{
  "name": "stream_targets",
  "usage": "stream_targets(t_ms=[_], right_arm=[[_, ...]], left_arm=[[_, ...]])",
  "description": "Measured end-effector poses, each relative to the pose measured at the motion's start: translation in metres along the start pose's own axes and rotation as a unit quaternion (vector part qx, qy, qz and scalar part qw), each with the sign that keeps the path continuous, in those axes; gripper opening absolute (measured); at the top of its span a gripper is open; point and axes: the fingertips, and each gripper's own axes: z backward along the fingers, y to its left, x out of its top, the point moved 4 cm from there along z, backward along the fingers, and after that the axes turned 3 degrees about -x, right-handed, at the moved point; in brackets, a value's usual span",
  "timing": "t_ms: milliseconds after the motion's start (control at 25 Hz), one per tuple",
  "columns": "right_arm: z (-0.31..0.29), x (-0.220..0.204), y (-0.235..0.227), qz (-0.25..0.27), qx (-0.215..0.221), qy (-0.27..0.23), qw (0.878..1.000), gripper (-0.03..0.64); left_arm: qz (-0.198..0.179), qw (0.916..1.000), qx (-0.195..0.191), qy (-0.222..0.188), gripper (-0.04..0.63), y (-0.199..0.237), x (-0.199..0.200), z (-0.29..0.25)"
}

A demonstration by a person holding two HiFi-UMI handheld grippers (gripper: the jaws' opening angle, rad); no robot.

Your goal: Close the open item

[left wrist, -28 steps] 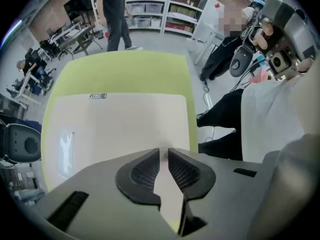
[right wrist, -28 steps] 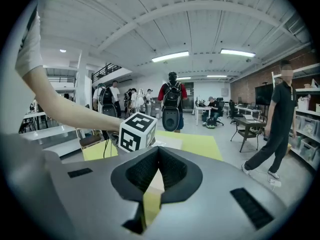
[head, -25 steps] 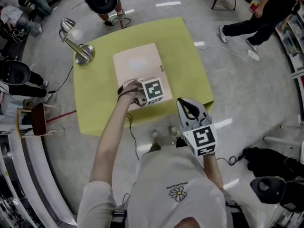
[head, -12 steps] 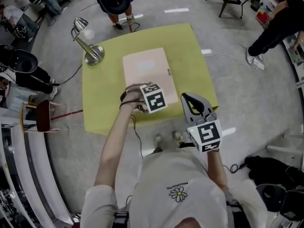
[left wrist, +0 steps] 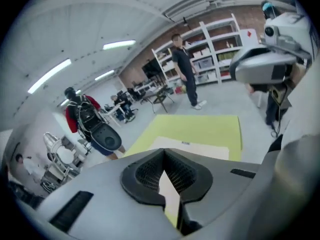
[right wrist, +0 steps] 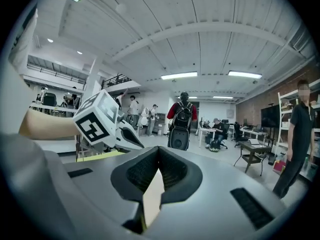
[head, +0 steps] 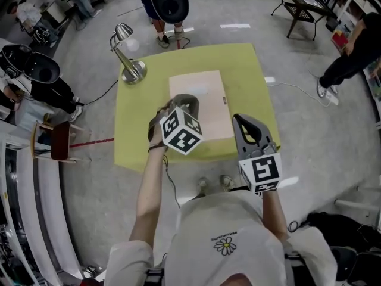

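The flat beige case (head: 208, 94) lies in the middle of the yellow-green table (head: 250, 70), its cover down and level, so by the look of it the closing is done. The left gripper (head: 188, 99) hangs in the air over the case's near half, jaws pressed together on nothing. The right gripper (head: 244, 123) waits by the table's near right edge, clear of the case, its jaws likewise together and empty.

What could spoil it? Nothing holds the cover down now, so if the small clasp on the right edge isn't caught, the cover could lift again. A careless sweep of the raised left gripper towards the far left corner could also clip the desk lamp (head: 128, 61).

Against a second ago, the left gripper was low at the case's near edge and is now lifted off it and tipped forward, its jaws having just closed with nothing between them. The right gripper has come up a little too, while the case itself looks unmoved on the table.
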Motion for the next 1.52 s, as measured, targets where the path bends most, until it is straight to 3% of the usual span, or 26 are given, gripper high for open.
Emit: stream_targets(t_ms=[200,320,440,680,760,960,1280,1520], right_arm=[[-0.008,0.008,0.0,-0.006,-0.01,-0.011,1.0,0.012],[-0.01,0.01,-0.003,-0.01,-0.016,-0.013,1.0,0.012],[-0.01,0.011,-0.001,-0.013,-0.018,-0.014,1.0,0.012],[-0.01,0.011,0.001,-0.023,-0.019,-0.018,0.999,0.012],[-0.01,0.011,0.004,-0.023,-0.018,-0.018,0.999,0.012],[-0.01,0.011,0.011,-0.024,-0.01,-0.019,0.999,0.012],[-0.008,0.005,0.017,-0.03,-0.012,-0.008,0.999,0.012],[-0.008,0.0,0.018,-0.032,-0.015,-0.003,0.999,0.012]], left_arm=[[0.077,0.9912,0.056,-0.093,0.015,0.008,0.017,0.043],[0.128,0.9805,0.069,-0.132,0.015,0.006,0.02,0.06],[0.175,0.9627,0.104,-0.178,0.015,0.007,0.017,0.08],[0.249,0.9193,0.173,-0.251,0.015,0.007,0.012,0.113],[0.264,0.9056,0.201,-0.264,0.015,0.007,0.007,0.122],[0.307,0.8807,0.237,-0.272,0.015,-0.004,-0.02,0.133],[0.324,0.8637,0.269,-0.278,0.015,-0.005,-0.035,0.139],[0.314,0.8667,0.277,-0.271,0.015,-0.011,-0.036,0.137]])
